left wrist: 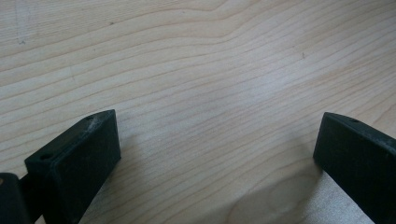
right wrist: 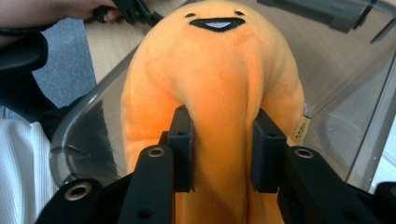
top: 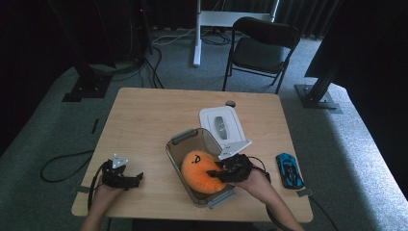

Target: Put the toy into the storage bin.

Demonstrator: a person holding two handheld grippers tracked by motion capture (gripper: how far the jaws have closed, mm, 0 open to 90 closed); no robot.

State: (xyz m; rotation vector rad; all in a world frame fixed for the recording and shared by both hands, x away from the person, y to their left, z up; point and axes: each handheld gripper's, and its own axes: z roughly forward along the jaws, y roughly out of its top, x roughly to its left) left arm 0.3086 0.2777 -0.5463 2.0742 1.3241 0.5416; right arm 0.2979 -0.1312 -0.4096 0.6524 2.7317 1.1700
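Observation:
An orange plush toy with a stitched smiling face lies inside a clear plastic container at the front middle of the wooden table. My right gripper reaches in from the right and is shut on the toy. In the right gripper view both pads press into a ridge of the plush toy, pinching it between them. My left gripper rests low over the table at the front left. Its jaws stand wide apart over bare wood with nothing between them.
The container's white lid lies just behind it, partly leaning on its rim. A blue toy car sits near the table's right edge. A black chair stands beyond the far edge.

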